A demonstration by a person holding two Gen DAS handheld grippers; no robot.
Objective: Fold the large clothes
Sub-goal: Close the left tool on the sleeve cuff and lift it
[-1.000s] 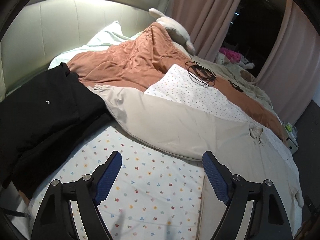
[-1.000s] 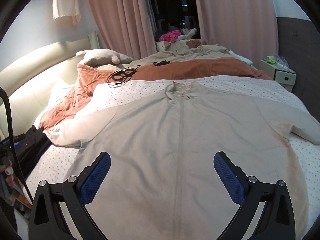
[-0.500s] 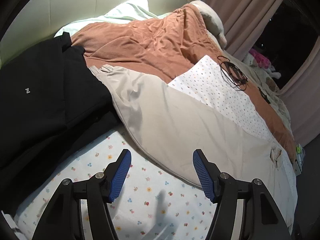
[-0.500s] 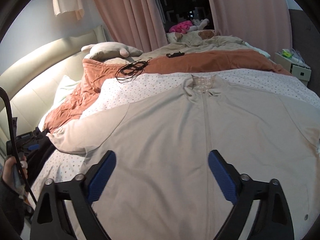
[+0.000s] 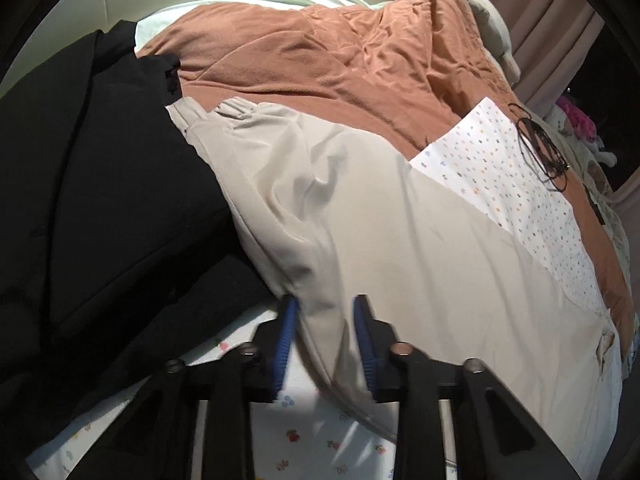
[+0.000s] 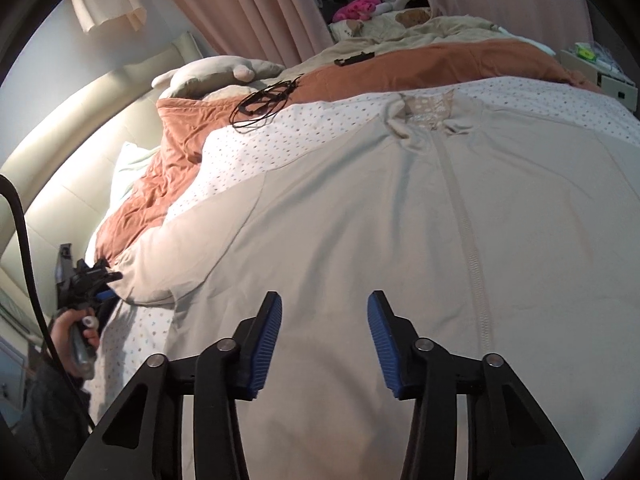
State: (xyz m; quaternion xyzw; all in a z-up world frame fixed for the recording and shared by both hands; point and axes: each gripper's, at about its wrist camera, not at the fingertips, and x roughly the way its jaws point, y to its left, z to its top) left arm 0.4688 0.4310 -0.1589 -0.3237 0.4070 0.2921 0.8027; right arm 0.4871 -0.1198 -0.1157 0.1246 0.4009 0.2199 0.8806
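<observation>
A beige jacket (image 6: 400, 240) is spread front-up across the bed (image 6: 132, 336), zip running near to far, collar at the far side. Its left sleeve (image 5: 280, 184) reaches toward a black garment (image 5: 100, 200) heaped at the left, which it touches and partly overlaps. A rust blanket (image 5: 320, 60) lies beyond the sleeve, with a coil of black cable (image 6: 264, 100) on it, and plush toys (image 6: 368, 4) are seen at the far end by the curtains (image 6: 248, 4).

The left hand-held gripper (image 5: 326, 340) is pointed steeply down at the sleeve's near edge; its jaws have just been closing and are clamped on a fold of the sleeve. The right hand-held gripper (image 6: 324, 344) is held low over the jacket's near hem, left of the zip; its jaws have just been closing but stand apart, with nothing pinched. A hand (image 6: 72, 340) is seen on the left tool's handle at the bed's left edge.
</observation>
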